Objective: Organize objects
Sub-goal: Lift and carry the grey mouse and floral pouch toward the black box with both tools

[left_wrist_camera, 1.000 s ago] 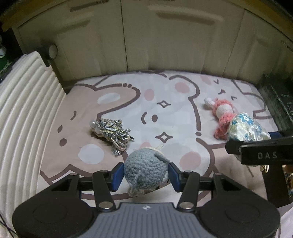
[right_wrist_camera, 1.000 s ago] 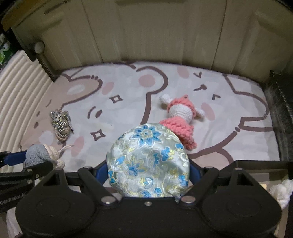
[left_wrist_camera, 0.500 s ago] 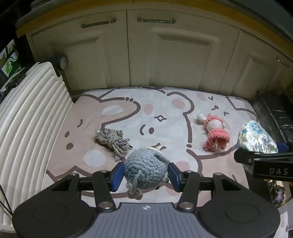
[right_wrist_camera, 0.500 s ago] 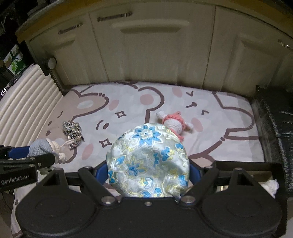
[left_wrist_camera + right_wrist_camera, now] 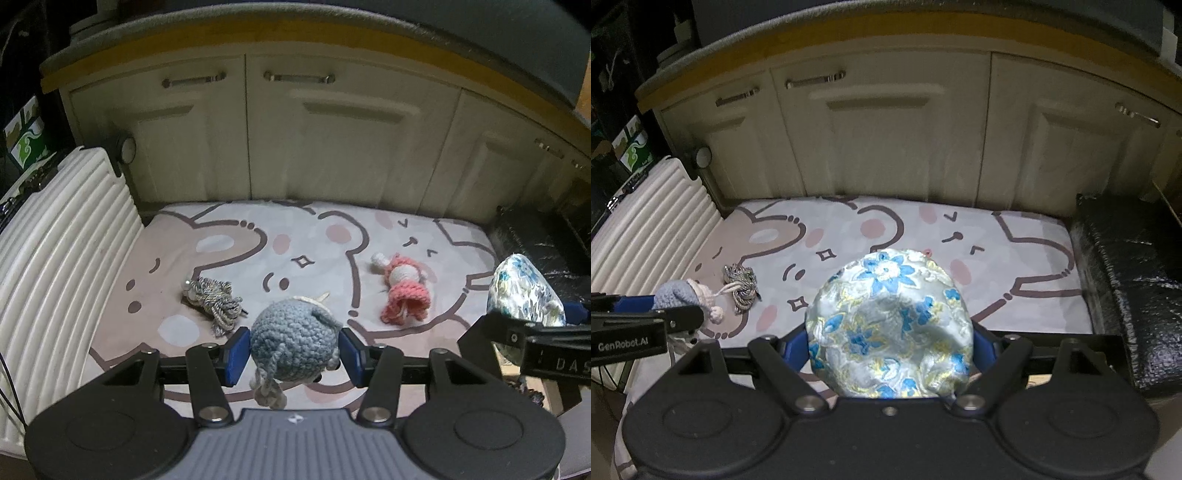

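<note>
My left gripper (image 5: 293, 350) is shut on a grey crocheted toy (image 5: 293, 341), held above the cartoon bear mat (image 5: 314, 243). Its blue pads press the toy from both sides. My right gripper (image 5: 890, 343) is shut on a round pouch of blue-flowered brocade (image 5: 890, 325), also lifted over the mat. The pouch (image 5: 524, 295) shows at the right edge of the left wrist view, and the grey toy (image 5: 683, 295) at the left of the right wrist view. On the mat lie a pink crocheted doll (image 5: 402, 288) and a bundle of grey cord (image 5: 214, 299).
A white ribbed suitcase (image 5: 55, 266) lies along the mat's left side. Cream cabinet doors (image 5: 332, 140) stand behind the mat. A black wrapped box (image 5: 1134, 280) borders the right edge. The pouch hides the pink doll in the right wrist view.
Both grippers have risen and pulled back from the mat with their loads. More of the cabinets and countertop shows above the mat, and the doll and cord look smaller.
</note>
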### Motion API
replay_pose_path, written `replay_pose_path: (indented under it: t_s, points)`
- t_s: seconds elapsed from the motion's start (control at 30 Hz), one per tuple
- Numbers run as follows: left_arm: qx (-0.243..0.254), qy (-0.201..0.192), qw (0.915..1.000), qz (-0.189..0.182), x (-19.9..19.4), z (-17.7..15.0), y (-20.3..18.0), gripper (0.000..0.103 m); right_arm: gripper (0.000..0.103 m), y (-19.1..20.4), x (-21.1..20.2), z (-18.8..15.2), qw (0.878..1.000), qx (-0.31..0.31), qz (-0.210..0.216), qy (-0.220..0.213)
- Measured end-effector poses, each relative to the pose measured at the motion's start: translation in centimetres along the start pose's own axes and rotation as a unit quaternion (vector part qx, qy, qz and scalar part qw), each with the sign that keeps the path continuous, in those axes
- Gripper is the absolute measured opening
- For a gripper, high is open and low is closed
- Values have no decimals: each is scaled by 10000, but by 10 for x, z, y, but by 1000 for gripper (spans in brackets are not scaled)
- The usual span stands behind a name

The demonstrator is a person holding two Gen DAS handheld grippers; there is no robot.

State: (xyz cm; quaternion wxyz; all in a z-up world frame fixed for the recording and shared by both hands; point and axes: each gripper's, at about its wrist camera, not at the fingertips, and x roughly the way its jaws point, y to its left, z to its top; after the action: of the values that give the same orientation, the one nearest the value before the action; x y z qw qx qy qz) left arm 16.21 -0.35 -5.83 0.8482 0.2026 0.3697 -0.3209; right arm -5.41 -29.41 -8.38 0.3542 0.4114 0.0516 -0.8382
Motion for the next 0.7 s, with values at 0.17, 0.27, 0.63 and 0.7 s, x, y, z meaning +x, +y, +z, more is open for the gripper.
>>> replay_pose_path:
  t_s: [0.17, 0.27, 0.63, 0.7]
  points:
    - [-23, -94, 9999, -30, -8, 0, -7, 53, 84, -6, -15, -2, 9999, -28, -34, -156]
    - [-16, -132, 9999, -43, -11, -1, -10, 53, 84, -12, -24, -2, 9996, 24, -60, -260]
    - [61, -235, 9996, -129, -14, -1, -30, 53, 84, -34, -43, -6, 9986, 190, -156, -460]
    - [90, -257, 9995, -161, -14, -1, -37, 53, 84, -38, -46, -7, 9985, 214, -179, -476]
